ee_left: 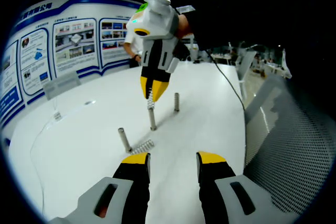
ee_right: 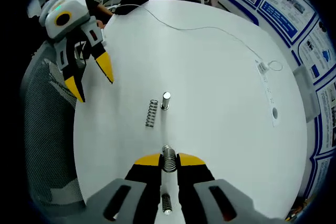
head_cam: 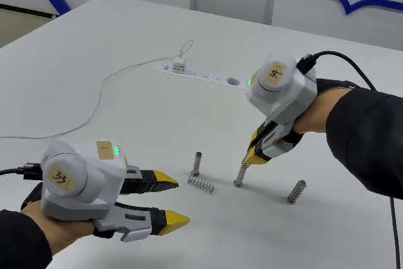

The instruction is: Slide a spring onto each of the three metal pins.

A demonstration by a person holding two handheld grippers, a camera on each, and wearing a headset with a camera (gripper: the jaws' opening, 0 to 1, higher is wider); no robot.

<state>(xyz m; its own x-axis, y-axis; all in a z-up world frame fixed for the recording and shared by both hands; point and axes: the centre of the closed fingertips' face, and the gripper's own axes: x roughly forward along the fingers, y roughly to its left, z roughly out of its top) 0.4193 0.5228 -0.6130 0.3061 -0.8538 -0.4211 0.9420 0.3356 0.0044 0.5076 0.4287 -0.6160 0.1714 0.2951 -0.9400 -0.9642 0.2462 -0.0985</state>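
Right gripper point(head_cam: 254, 157) has its jaws pinched nearly closed on a spring point(ee_right: 168, 159), held at the top of the middle pin point(head_cam: 240, 174), which stands upright on the white table point(head_cam: 126, 124). Left gripper point(head_cam: 180, 202), sticker reading "33", has its jaws wide apart and holds nothing. A second spring point(head_cam: 201, 184) lies flat just beside the left pin point(head_cam: 197, 163), a third spring point(head_cam: 296, 191) stands upright further right, and the writing on the right gripper's sticker is unreadable.

Steep downward angle on the right tongs point(head_cam: 255, 155), pinched tight on a spring point(ee_right: 168, 159), dark sleeve point(head_cam: 365, 137) behind. Down low, the left tongs point(head_cam: 169, 201) lie level, jaws spread wide, gripping nothing.
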